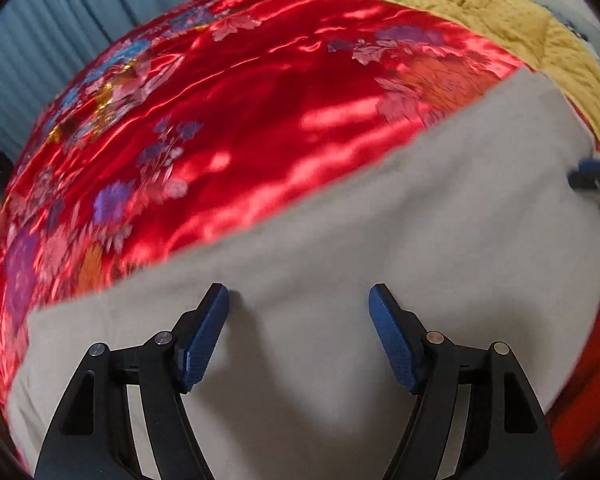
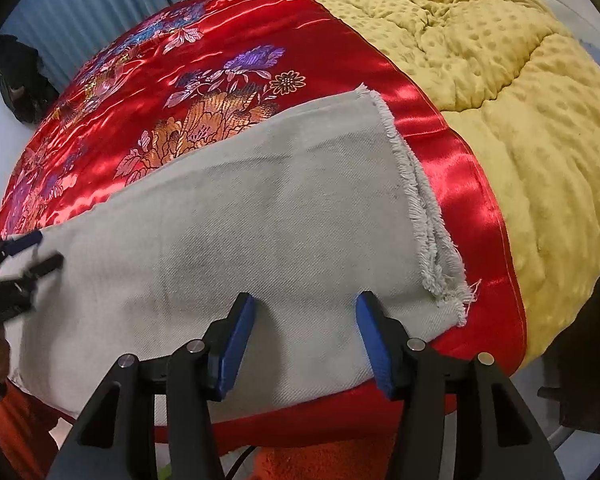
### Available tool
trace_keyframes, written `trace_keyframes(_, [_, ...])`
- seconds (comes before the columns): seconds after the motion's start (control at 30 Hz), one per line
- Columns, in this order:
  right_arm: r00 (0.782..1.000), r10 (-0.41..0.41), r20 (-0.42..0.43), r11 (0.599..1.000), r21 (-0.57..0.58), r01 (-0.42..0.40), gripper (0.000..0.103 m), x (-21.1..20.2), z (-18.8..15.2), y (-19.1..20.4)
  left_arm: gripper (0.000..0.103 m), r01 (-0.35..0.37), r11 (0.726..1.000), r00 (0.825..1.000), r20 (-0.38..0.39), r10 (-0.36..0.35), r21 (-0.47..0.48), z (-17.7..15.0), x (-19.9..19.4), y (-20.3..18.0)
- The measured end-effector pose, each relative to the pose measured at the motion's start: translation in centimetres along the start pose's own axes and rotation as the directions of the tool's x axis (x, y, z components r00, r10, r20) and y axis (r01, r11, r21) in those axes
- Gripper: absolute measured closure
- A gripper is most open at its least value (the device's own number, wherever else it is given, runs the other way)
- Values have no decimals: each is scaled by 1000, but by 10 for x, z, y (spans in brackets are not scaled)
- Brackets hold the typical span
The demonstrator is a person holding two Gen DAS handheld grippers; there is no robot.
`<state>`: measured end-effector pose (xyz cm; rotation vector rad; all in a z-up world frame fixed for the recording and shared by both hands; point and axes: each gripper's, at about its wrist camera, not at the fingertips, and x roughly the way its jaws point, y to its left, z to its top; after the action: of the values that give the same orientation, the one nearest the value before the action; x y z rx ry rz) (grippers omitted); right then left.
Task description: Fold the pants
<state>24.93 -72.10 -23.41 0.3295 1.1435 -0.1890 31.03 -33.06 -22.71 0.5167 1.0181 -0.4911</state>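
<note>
Light grey pants [image 2: 240, 216] lie flat across a red satin floral bedspread [image 2: 204, 60], with a frayed hem [image 2: 424, 216] at the right end. My right gripper [image 2: 305, 308] is open and empty, just above the near edge of the pants close to the hem. My left gripper [image 1: 299, 298] is open and empty over the grey cloth [image 1: 320, 248] further left. It also shows at the left edge of the right wrist view [image 2: 36, 252]. The right gripper's tips show at the right edge of the left wrist view [image 1: 592, 176].
A mustard dotted quilt [image 2: 480, 52] covers the bed beyond and to the right of the bedspread [image 1: 228, 120]. Blue pleated curtains [image 2: 100, 0] hang at the back left. Orange-red cloth [image 2: 324, 460] lies below the bed's near edge. A dark object [image 2: 20, 80] sits at far left.
</note>
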Motion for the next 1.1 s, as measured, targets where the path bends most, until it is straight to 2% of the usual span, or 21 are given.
trace_keyframes(0.1, [1000, 4, 2, 1000, -2, -4, 50, -1, -2, -1, 29, 55, 998, 998, 29, -55, -1, -37, -24, -15])
trace_keyframes(0.23, [1000, 10, 11, 1000, 4, -10, 50, -4, -4, -2, 29, 47, 994, 997, 59, -52, 98, -72, -39, -48])
trace_keyframes(0.3, [1000, 12, 14, 1000, 10, -12, 50, -5, -4, -3, 29, 64, 993, 995, 64, -70, 98, -90, -45, -54])
trace_keyframes(0.37, [1000, 9, 16, 1000, 11, -9, 50, -6, -6, -2, 27, 118, 984, 991, 49, -125, 136, -104, -55, -61])
trace_keyframes(0.4, [1000, 6, 20, 1000, 11, -6, 50, -6, -6, -2, 27, 110, 981, 990, 66, -122, 162, -109, -63, -63])
trace_keyframes(0.5, [999, 7, 42, 1000, 24, -8, 50, -11, -8, -4, 22, 114, 980, 983, 124, -135, 161, -107, -87, -56])
trace_keyframes(0.6, [996, 8, 89, 998, 56, -13, 50, -21, -11, -11, 18, 111, 993, 978, 175, -114, 30, -82, -96, -19])
trace_keyframes(0.7, [989, -1, 149, 992, 128, -18, 50, -34, -16, -25, 18, 67, 996, 983, 174, -56, -55, -55, -83, 11])
trace_keyframes(0.8, [979, -11, 203, 974, 224, -36, 50, -45, -22, -43, 18, 42, 999, 988, 151, -40, -15, -52, -65, 4])
trace_keyframes(0.9, [982, -11, 190, 953, 298, -47, 50, -44, -26, -59, 21, 27, 998, 997, 74, -32, 57, -69, -39, -17])
trace_keyframes(1.0, [987, -22, 161, 945, 326, -32, 50, -40, -27, -66, 21, 26, 999, 995, 96, -29, 37, -92, -40, -26])
trace_keyframes(1.1, [985, -30, 171, 946, 324, -28, 50, -42, -28, -66, 20, 34, 996, 993, 107, -44, 88, -108, -55, -39])
